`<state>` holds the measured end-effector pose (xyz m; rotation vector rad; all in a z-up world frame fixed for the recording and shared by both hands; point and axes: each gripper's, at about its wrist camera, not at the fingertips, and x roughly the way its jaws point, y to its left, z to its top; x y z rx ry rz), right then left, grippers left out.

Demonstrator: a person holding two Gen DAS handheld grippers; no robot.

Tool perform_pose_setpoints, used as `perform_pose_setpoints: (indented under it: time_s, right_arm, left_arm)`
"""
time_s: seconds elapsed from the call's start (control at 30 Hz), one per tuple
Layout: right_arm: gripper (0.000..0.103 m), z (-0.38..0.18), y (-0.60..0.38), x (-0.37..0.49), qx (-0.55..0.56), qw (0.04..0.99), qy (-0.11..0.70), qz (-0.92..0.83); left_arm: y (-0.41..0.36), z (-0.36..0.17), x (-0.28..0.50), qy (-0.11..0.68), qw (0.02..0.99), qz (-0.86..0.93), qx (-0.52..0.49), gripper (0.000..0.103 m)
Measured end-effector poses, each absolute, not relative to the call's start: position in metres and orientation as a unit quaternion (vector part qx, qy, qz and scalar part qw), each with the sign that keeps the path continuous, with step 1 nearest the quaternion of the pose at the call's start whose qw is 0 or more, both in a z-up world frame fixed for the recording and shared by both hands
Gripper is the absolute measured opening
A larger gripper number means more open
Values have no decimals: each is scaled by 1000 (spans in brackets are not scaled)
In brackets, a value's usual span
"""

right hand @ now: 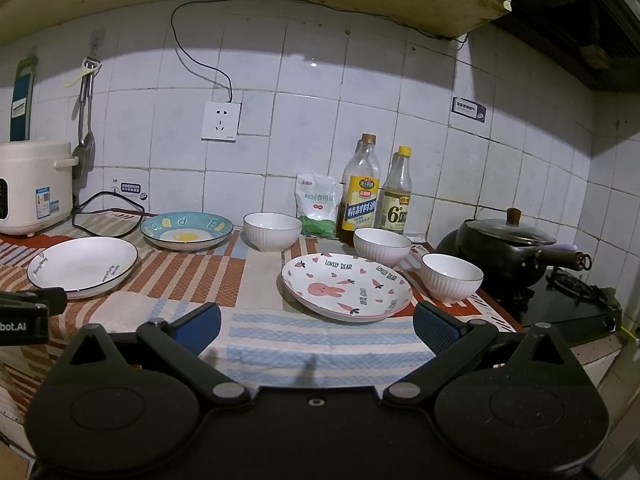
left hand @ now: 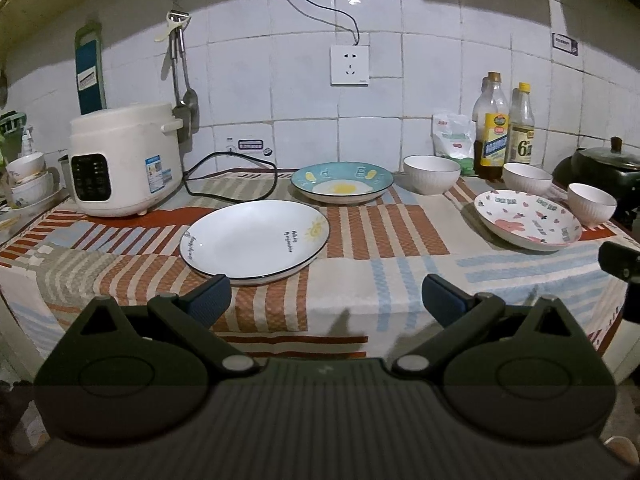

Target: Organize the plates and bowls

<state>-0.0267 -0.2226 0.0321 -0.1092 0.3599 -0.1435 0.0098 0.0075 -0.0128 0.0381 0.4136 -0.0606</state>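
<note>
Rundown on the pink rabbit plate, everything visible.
The round white plate with pink rabbit, carrots, hearts and "LOVELY BEAR" lettering looks like glazed ceramic, shallow with a raised rim. It is empty and lies flat, face up, on the striped tablecloth near the right end of the counter. Two ribbed white bowls stand close behind and right of it; whether they touch it is unclear. No gripper touches it.
</note>
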Motion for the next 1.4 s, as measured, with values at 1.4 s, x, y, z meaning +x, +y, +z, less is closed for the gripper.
perform_pose_setpoints:
  time_s: [1.4]
  right_arm:
    - [103,30,-224,-33,-69,982,156,-82]
  left_arm:
    - [3,-10,-6,150,986,-63,26,103]
